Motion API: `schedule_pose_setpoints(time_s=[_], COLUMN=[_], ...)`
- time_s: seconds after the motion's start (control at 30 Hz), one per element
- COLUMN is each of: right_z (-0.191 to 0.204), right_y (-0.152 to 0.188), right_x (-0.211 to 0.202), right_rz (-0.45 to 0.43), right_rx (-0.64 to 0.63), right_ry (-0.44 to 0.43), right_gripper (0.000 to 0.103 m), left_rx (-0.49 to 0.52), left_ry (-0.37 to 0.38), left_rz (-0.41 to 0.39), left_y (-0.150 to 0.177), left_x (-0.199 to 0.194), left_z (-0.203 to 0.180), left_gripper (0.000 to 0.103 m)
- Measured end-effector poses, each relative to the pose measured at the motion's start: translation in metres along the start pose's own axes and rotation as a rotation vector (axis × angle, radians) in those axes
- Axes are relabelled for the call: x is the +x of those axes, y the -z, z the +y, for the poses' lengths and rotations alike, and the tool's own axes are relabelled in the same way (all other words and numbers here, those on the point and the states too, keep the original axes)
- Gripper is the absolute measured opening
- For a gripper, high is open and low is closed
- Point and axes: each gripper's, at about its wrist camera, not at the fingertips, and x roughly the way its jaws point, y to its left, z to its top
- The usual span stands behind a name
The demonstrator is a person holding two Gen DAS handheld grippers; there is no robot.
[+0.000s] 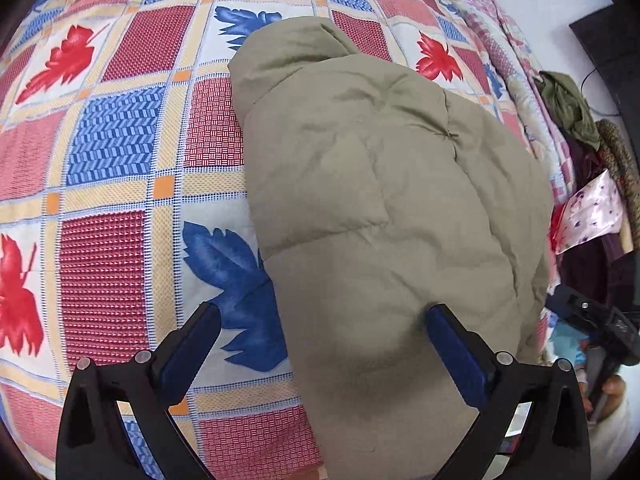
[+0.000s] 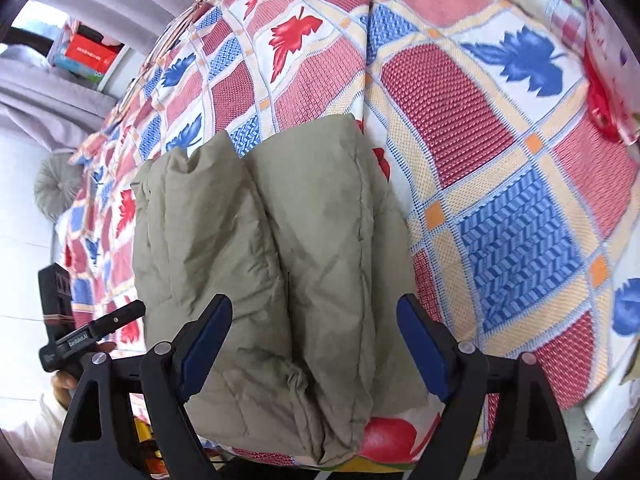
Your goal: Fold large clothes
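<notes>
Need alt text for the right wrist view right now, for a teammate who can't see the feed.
A folded khaki padded jacket lies on a bed under a patchwork bedspread of red and blue leaves. The right gripper hangs over its near end, jaws open, pads off the fabric. At lower left, a hand holds the left gripper.

black gripper (image 1: 322, 312) frames, blue-padded jaws, silver screws.
</notes>
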Motion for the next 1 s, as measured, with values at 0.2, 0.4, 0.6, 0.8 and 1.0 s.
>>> schedule_pose_setpoints(time_s=[0.2, 0.4, 0.6, 0.8, 1.0], right_z=[-0.032, -0.063, -0.054, -0.003, 0.001], right_y=[-0.02, -0.033, -0.041, -0.056, -0.06], right_x=[0.023, 0.062, 0.078, 0.091, 0.119], right_rz=[0.017, 0.087, 0.136, 0.244, 0.306], right_rx=[0.018, 0.122, 0.162, -0.101, -0.087], right_ry=[-0.082, -0.249, -0.562, -0.396, -0.342], right_gripper=[0.103, 0.103, 0.103, 0.103, 0.103], left_rx=[-0.07, -0.202, -0.19, -0.158, -0.196], left_ry=[0.121, 0.438, 0.512, 0.485, 0.523], left_rz=[-0.006, 0.06, 0.064, 0.066, 0.107], left_y=[-0.008, -0.009, -0.013, -0.014, -0.017], left_x=[0.013, 0.048, 0.065, 0.076, 0.1], left_z=[0.023, 0.044, 0.038, 0.034, 0.026], left_gripper=[0.103, 0.103, 0.103, 0.103, 0.103])
